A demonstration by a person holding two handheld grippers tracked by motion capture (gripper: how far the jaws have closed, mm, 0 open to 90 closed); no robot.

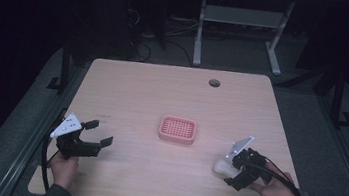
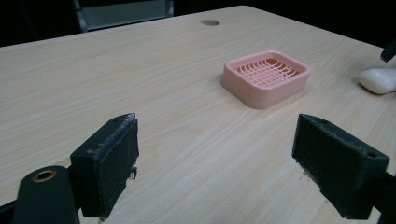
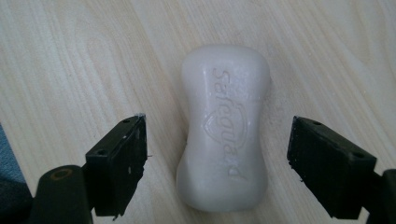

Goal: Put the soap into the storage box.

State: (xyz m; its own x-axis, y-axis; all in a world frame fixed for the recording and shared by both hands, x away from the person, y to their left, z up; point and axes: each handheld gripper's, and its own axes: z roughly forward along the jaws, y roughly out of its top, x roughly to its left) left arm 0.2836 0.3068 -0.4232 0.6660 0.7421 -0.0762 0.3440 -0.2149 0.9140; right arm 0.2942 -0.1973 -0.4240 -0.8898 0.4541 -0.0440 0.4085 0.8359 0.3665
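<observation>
The white bar of soap (image 3: pixel 224 128) lies flat on the wooden surface (image 1: pixel 162 96), embossed lettering up, near the person's right-hand edge. In the right gripper view it sits between the two black jaws of the right claw (image 3: pixel 217 165), which stand wide apart with clear wood showing on each side of the bar; nothing is gripped yet. The bar's long axis runs along the line of the jaws, so they would close across its narrow waist, which looks like the best place to pinch.

To do this well, the claw should probably come down until the pads are level with the bar's sides rather than its rounded top, stay centred so both pads meet it together, and close gently: soap is likely slick and could squirt out under a hard or lopsided squeeze.

The pink soap dish (image 1: pixel 177 129), with its slatted grid floor, sits near the middle of the surface, well apart from the bar, and looks the likely destination. The left claw (image 1: pixel 100 134) hovers over the left side of the surface, jaws spread and holding nothing, pointed toward the dish.
</observation>
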